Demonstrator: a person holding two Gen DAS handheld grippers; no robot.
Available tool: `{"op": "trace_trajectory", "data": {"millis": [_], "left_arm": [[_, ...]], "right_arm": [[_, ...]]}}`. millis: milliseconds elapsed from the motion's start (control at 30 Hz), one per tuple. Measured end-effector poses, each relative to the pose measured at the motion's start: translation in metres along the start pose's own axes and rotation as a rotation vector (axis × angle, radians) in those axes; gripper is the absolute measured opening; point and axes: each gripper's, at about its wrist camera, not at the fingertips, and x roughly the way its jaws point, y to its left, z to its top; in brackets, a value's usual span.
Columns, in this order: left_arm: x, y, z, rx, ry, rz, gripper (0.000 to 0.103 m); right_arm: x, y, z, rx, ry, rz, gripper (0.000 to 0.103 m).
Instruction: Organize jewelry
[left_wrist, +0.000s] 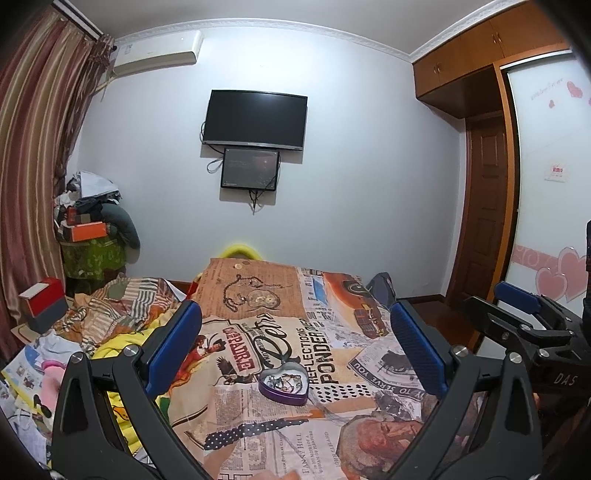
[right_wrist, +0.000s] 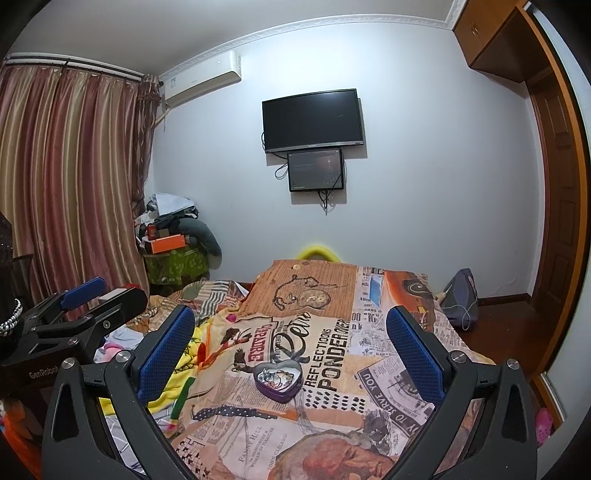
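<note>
A purple heart-shaped tin (left_wrist: 283, 386) holding a tangle of jewelry sits on the newspaper-print bedspread (left_wrist: 332, 354); it also shows in the right wrist view (right_wrist: 277, 380). My left gripper (left_wrist: 295, 339) is open and empty, held above the bed with the tin between and beyond its blue pads (left_wrist: 173, 343). My right gripper (right_wrist: 291, 339) is open and empty in the same stance. Each gripper shows in the other's view: the right at the far right (left_wrist: 524, 314), the left at the far left (right_wrist: 81, 299).
Rumpled clothes and bedding (left_wrist: 107, 317) lie on the bed's left side, with a red and grey box (left_wrist: 46, 306). A pile of boxes and bags (right_wrist: 173, 236) stands by the curtain. A blue bag (right_wrist: 460, 295) lies right of the bed. A TV (left_wrist: 255, 120) hangs on the far wall.
</note>
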Motion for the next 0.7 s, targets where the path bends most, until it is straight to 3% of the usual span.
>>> {"op": "trace_trajectory", "data": {"millis": [700], "left_arm": [[0.012,0.008,-0.006,-0.029,0.029,-0.023,0.102]], "right_arm": [[0.010,0.000,-0.001,0.005,0.011,0.008,0.103]]}}
